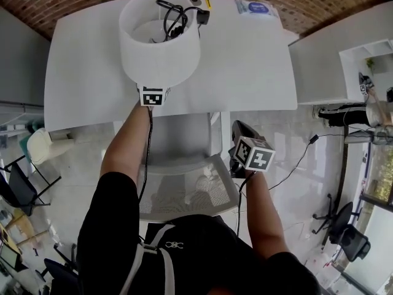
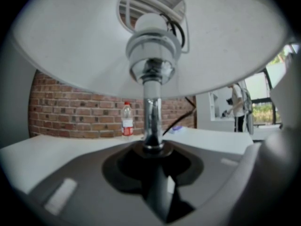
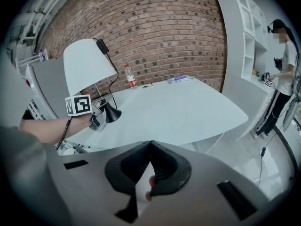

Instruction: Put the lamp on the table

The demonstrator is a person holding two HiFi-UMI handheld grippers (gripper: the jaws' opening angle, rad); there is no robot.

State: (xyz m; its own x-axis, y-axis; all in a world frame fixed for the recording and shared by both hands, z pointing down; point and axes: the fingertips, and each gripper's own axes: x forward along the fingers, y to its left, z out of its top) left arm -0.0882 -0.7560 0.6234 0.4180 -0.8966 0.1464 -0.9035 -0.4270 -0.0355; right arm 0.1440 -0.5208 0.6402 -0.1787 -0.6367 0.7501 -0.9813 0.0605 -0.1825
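Left tool (image 2: 153, 150) clamps the lamp (image 2: 150, 69) stem over the white table (image 1: 245, 60)

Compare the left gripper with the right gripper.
The left gripper clamps the lamp's stem; the right gripper is shut on nothing. The left gripper hangs over the table; the right gripper sits back by the chair. Neither stands open.

The white table (image 1: 245, 66) stands with its far edge against a brick wall (image 3: 155, 27). Along that far edge, a clear plastic bottle (image 3: 130, 76) with a red cap stands upright; a small yellow item (image 1: 207, 2) lies near it, and a blue-and-white packet (image 1: 255, 7) lies flat further right.
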